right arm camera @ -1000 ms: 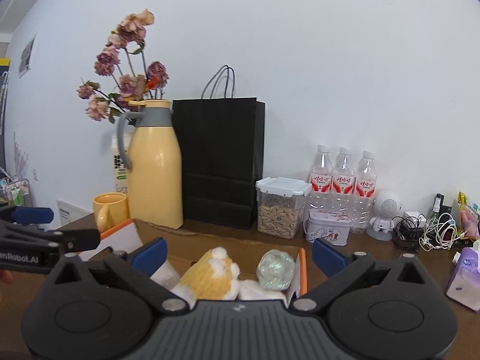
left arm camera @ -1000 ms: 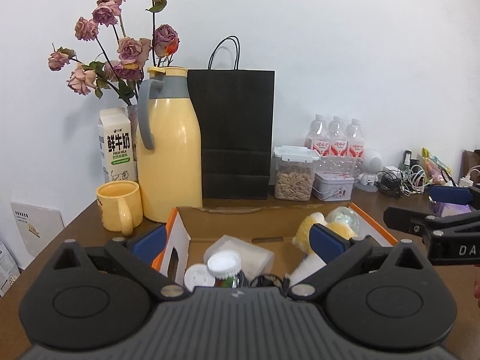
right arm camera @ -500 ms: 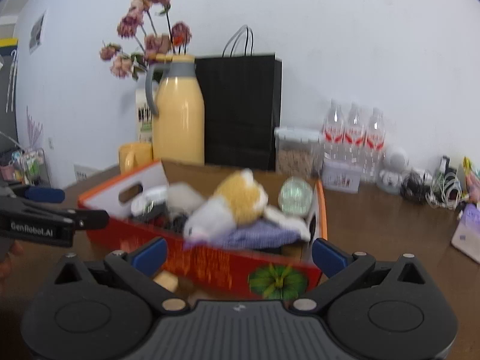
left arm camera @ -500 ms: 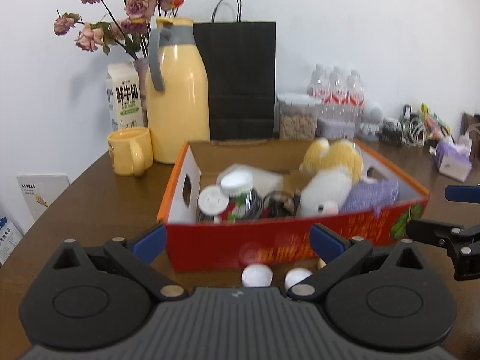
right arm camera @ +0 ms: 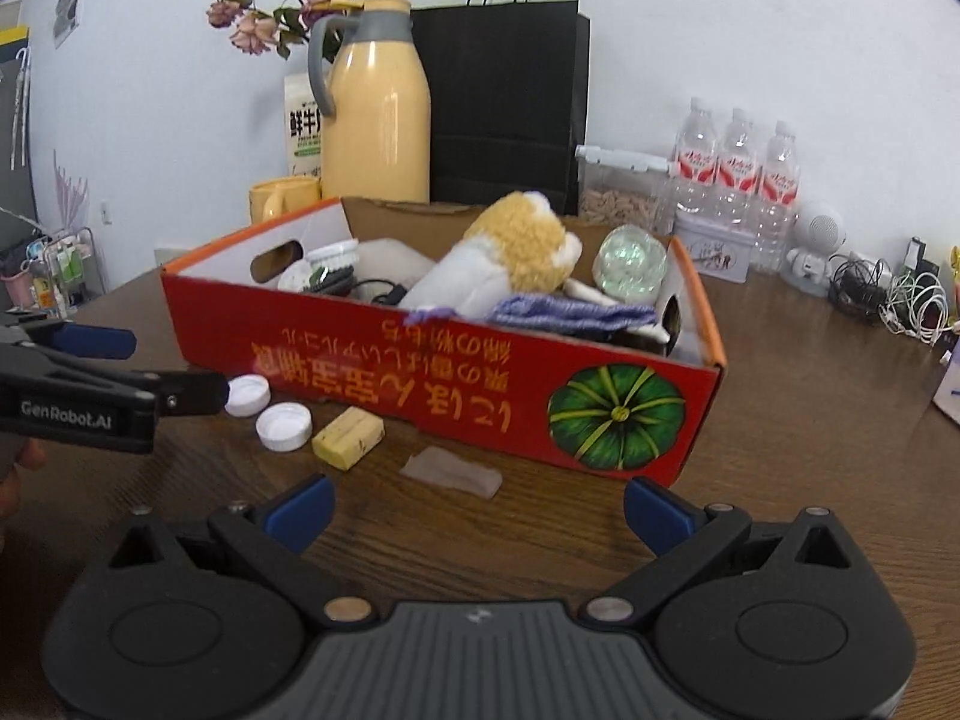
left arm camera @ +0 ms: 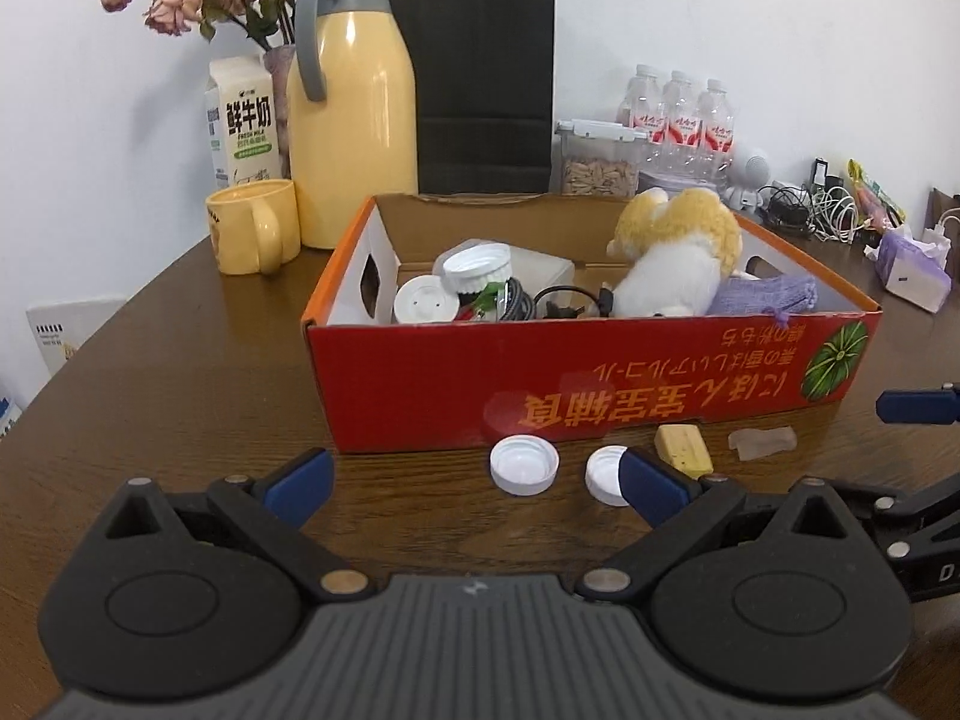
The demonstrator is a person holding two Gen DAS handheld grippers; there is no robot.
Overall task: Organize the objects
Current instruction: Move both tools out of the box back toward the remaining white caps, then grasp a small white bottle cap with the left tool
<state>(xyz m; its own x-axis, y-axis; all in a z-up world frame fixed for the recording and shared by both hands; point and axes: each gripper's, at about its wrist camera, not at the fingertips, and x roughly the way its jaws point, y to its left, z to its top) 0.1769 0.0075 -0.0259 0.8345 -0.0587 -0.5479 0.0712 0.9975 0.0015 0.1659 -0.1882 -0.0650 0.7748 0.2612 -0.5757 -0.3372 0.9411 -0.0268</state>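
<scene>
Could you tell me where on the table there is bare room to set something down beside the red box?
Bare wood lies left of the red box, between it and the yellow mug, and right of it toward the cables. The strip before the box is crowded: two white caps, a yellow block, a translucent piece.

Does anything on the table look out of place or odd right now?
Yes. Four small things lie loose on the table in front of the red box rather than in it: two white caps, a yellow block and a clear scrap. The box's print reads upside down.
</scene>
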